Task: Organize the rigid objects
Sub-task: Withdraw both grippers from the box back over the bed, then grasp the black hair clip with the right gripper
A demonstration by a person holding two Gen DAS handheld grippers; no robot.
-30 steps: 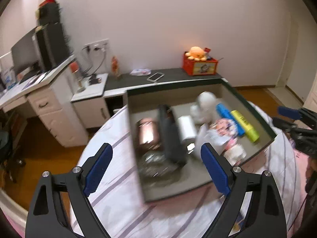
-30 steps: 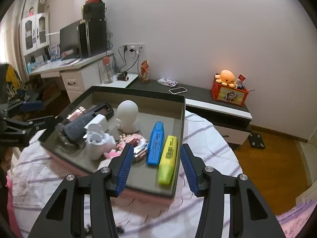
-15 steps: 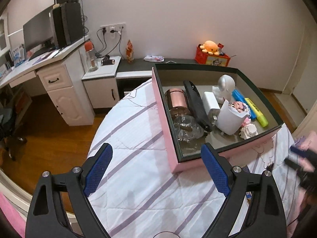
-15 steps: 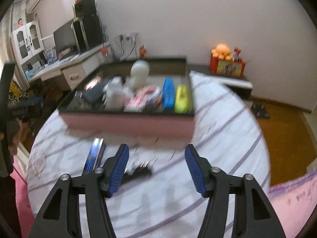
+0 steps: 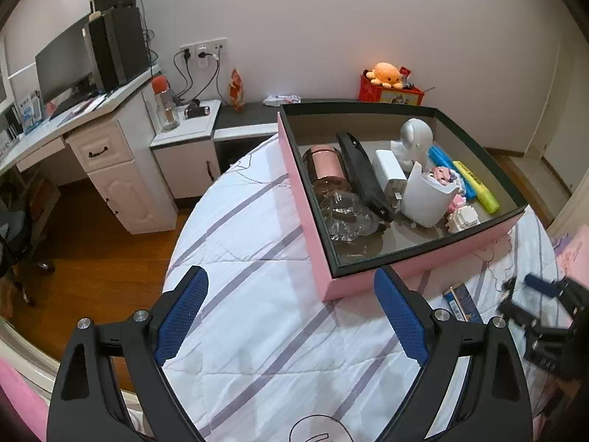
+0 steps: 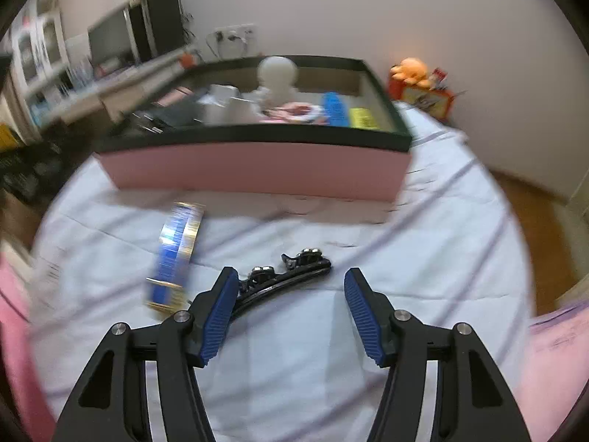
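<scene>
Left view: your left tongs (image 5: 291, 316) are spread wide over the striped tabletop (image 5: 257, 258), nothing between them; the pink box (image 5: 423, 265) sits ahead to their right. Right view: your right tongs (image 6: 289, 304) have just been opening, half spread and empty, with the black hair clip (image 6: 283, 276) just beyond the tips and a blue pack (image 6: 176, 250) to their left.

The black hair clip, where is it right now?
In the right wrist view, the black hair clip lies on the striped cloth just ahead of the open right gripper, beside the blue box, outside the pink box.
</scene>
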